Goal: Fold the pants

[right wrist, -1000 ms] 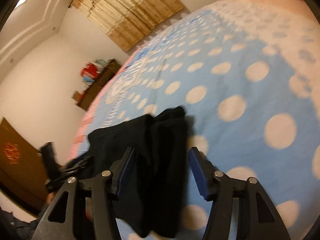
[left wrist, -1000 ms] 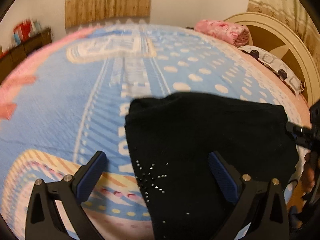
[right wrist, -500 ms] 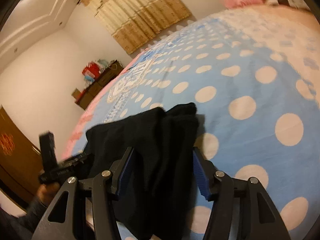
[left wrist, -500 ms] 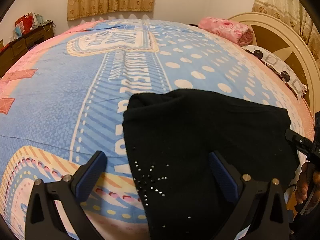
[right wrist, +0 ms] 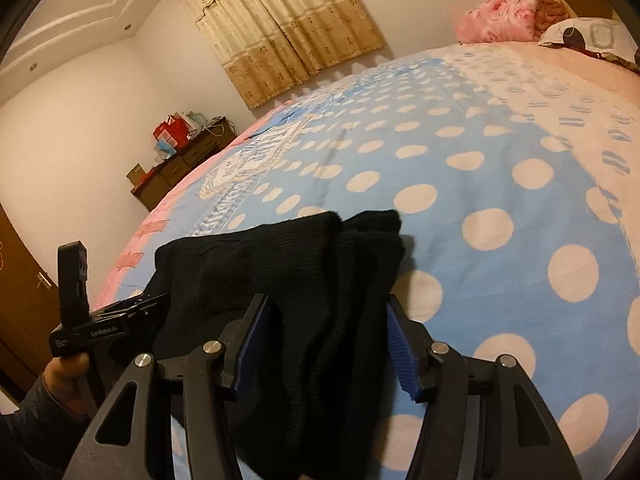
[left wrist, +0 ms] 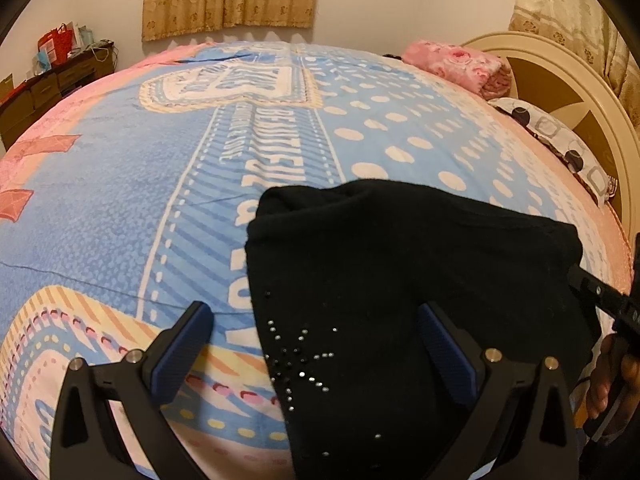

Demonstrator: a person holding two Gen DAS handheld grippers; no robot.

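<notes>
Black pants (left wrist: pixel 400 280) with small rhinestone studs lie folded into a compact stack near the bed's front edge; they also show in the right wrist view (right wrist: pixel 304 280). My left gripper (left wrist: pixel 316 344) is open, its blue pads either side of the stack's near left part, above the fabric. My right gripper (right wrist: pixel 324 340) is open, its pads straddling the stack's right end. Neither holds cloth. The right gripper's body shows at the left view's right edge (left wrist: pixel 600 296), the left gripper at the right view's left (right wrist: pixel 80 320).
The bed (left wrist: pixel 200 160) has a blue, pink and cream patterned cover with white dots. A pink folded blanket (left wrist: pixel 456 64) and a patterned pillow (left wrist: pixel 560 140) lie by the cream headboard (left wrist: pixel 568 80). A dark dresser (left wrist: pixel 48 88) stands against the far wall, curtains behind.
Both grippers have tilted and settled slightly, so the views are sharper. The pants stack lies in the same place, and both grippers stay open.
</notes>
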